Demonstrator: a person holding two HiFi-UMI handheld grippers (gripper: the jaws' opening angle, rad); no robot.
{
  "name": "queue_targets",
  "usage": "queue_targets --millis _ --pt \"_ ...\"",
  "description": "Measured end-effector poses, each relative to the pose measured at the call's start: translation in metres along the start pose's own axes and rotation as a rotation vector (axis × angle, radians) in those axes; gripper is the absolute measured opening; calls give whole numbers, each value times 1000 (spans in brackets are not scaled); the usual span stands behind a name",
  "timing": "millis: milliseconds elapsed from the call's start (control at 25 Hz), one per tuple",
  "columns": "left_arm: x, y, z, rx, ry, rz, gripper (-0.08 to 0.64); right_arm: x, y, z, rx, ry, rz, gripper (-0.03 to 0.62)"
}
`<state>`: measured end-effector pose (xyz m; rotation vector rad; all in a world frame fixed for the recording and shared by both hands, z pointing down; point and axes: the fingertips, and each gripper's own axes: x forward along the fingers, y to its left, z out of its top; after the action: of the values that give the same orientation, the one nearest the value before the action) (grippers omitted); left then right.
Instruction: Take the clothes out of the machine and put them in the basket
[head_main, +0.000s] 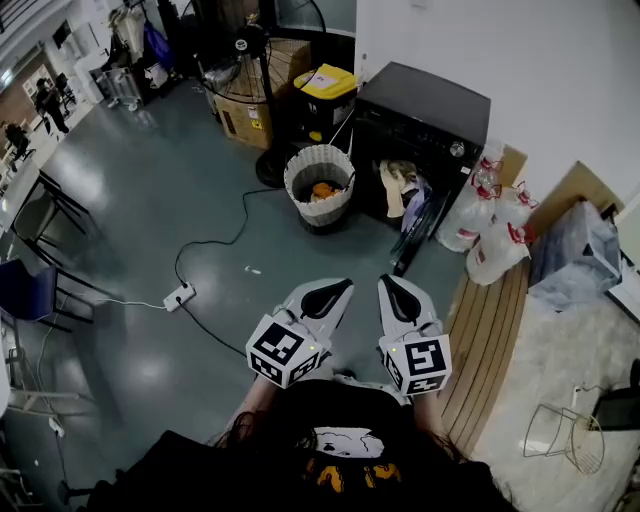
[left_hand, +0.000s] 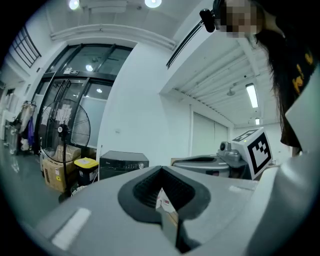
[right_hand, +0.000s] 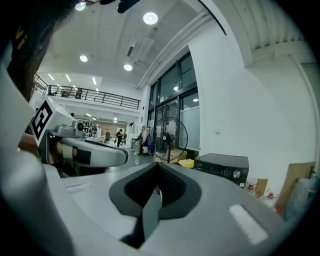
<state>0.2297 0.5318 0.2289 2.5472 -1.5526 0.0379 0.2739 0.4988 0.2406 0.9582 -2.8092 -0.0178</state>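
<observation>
The black machine (head_main: 425, 125) stands against the far wall with its door open, and pale clothes (head_main: 399, 186) hang out of its mouth. Left of it sits a white woven basket (head_main: 320, 180) with an orange garment (head_main: 322, 190) inside. Both grippers are held close to the person's body, well short of the machine. My left gripper (head_main: 333, 292) is shut with nothing in it, and so is my right gripper (head_main: 392, 292). In the left gripper view the jaws (left_hand: 162, 189) meet, with the machine (left_hand: 124, 162) far behind. The right gripper view shows its jaws (right_hand: 157, 190) together and the machine (right_hand: 222, 167) beyond.
A standing fan (head_main: 250, 60), cardboard boxes (head_main: 250, 115) and a yellow-lidded bin (head_main: 325, 90) stand behind the basket. A power strip (head_main: 180, 296) and its cable lie on the floor at left. Plastic bags (head_main: 490, 225) and wooden boards (head_main: 490, 330) sit right of the machine.
</observation>
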Motion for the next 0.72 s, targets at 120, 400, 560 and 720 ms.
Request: queue_targets --millis 120,400,560,720 --pt "5 0 2 1 -2 2 0 1 -3 -2 0 1 7 20" --pt "22 -3 0 -6 -3 15 0 1 -17 -12 10 12 38 20" --pt "32 -2 -2 -9 12 21 0 4 -25 -18 8 28 51 20" --pt "39 -3 -4 -15 27 30 0 3 -32 -24 35 38 52 20"
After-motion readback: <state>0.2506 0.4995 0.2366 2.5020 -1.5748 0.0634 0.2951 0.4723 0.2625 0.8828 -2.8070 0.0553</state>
